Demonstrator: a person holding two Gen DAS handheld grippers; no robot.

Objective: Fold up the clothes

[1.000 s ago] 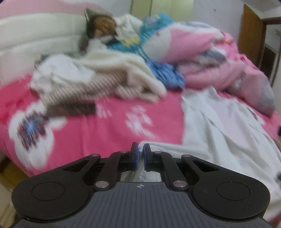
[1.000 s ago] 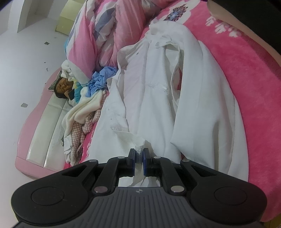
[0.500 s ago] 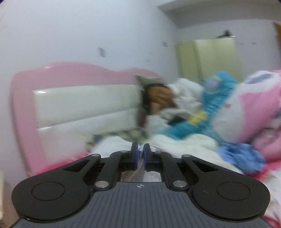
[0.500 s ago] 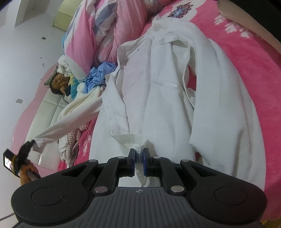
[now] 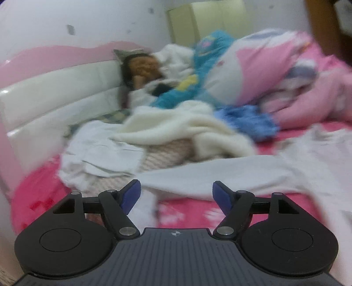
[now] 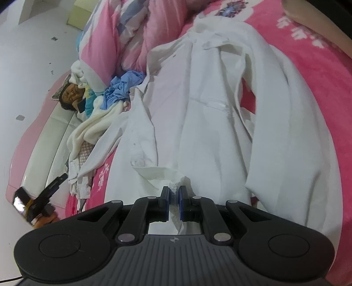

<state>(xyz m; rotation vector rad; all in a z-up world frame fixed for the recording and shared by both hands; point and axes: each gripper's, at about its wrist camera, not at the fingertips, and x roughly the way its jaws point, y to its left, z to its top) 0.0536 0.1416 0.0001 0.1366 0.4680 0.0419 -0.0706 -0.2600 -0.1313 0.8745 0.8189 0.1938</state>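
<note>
While right hand-held gripper (image 6: 175,193) stays clenched on hem of white shirt (image 6: 211,123) spread over pink bed (image 6: 319,92), I see left hand-held gripper (image 5: 177,194) jaws just opened, nothing between, sleeve (image 5: 198,178) lying ahead. Fabric light, limp, wrinkles easily; I'd pinch at cuff or seam.

Bedroom interior. A pale white wall (image 5: 55,19) bearing small dark marks rises behind a pink headboard with cream padded panels (image 5: 55,88). A pale yellow-green wardrobe (image 5: 211,17) stands in the corner; a brown wooden door edge (image 5: 323,24) is at right.
</note>
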